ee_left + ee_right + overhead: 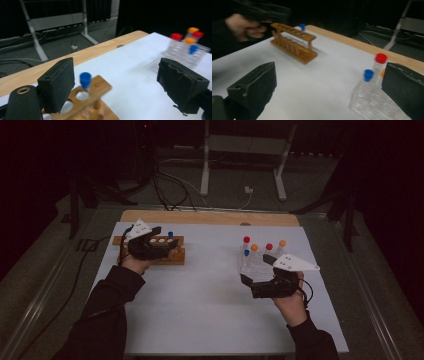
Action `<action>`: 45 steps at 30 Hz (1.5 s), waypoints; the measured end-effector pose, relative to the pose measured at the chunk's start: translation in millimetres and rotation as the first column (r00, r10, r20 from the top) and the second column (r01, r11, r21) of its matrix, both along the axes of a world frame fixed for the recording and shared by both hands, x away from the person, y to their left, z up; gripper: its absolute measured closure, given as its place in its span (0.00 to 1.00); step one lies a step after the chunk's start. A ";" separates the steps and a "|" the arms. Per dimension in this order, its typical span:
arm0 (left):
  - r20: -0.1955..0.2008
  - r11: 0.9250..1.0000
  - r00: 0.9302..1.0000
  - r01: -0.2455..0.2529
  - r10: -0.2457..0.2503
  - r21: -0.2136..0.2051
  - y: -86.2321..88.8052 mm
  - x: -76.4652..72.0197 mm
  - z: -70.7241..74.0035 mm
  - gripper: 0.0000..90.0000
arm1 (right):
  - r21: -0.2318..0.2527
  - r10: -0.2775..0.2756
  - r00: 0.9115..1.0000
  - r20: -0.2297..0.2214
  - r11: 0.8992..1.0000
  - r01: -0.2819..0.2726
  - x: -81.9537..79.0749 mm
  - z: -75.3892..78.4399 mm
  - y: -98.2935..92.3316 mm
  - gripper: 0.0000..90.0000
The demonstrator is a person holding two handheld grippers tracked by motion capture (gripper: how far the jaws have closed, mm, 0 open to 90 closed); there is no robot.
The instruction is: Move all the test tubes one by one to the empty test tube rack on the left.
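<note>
A wooden tube rack (pixel 174 256) stands at the far left of the white mat and holds one blue-capped tube (pixel 170 235) upright. My left gripper (pixel 167 240) hovers over that rack. In the left gripper view my left gripper (pixel 120 83) is open, with the blue-capped tube (pixel 85 80) just beside its left pad and untouched. A clear plastic rack (pixel 250 266) at the right holds several tubes with red, orange and blue caps. My right gripper (pixel 257 269) sits just in front of it. My right gripper (pixel 329 87) is open, and the clear rack (pixel 367 100) lies close to its right jaw.
The white mat (pixel 210 290) covers a wooden table whose bare far edge (pixel 210 216) shows behind it. A grey metal stand (pixel 205 165) and cables (pixel 165 190) are on the floor beyond. The person's dark sleeves come in from the bottom.
</note>
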State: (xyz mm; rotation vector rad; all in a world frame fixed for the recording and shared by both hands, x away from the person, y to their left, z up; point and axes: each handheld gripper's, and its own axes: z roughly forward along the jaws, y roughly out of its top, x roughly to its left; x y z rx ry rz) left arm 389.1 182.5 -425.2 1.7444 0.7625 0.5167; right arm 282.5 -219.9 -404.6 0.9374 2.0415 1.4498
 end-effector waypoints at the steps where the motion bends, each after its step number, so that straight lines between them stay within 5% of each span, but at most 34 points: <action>1: 0.000 1.000 1.000 0.000 0.000 0.000 0.0 0.0 0.0 0.08 | 0.000 0.000 1.000 0.000 1.000 0.000 0.0 0.0 0.0 0.00; 13: -0.019 0.989 0.989 0.148 -0.148 -0.023 11.9 -67.2 -4.0 0.02 | -0.061 -0.089 0.994 -0.058 0.995 0.085 28.1 -21.1 -3.2 0.09; 19: -0.051 0.981 0.980 0.193 -0.193 -0.006 12.8 -95.6 -23.8 0.02 | -0.104 -0.137 0.986 -0.097 0.986 0.127 44.8 -39.3 -3.7 0.37; 24: -0.071 0.977 0.975 0.212 -0.212 -0.001 11.3 -105.6 -36.6 0.02 | -0.144 -0.162 0.978 -0.129 0.979 0.143 57.0 -48.3 -3.7 0.57; 29: -0.083 0.973 0.971 0.229 -0.226 0.024 7.0 -110.8 -46.5 0.02 | -0.196 -0.181 0.973 -0.142 0.969 0.151 67.4 -55.4 0.8 0.63; 45: -0.101 0.966 0.963 0.255 -0.250 0.047 3.1 -110.0 -55.0 0.02 | -0.202 -0.223 0.960 -0.167 0.961 0.188 89.6 -68.5 11.4 0.85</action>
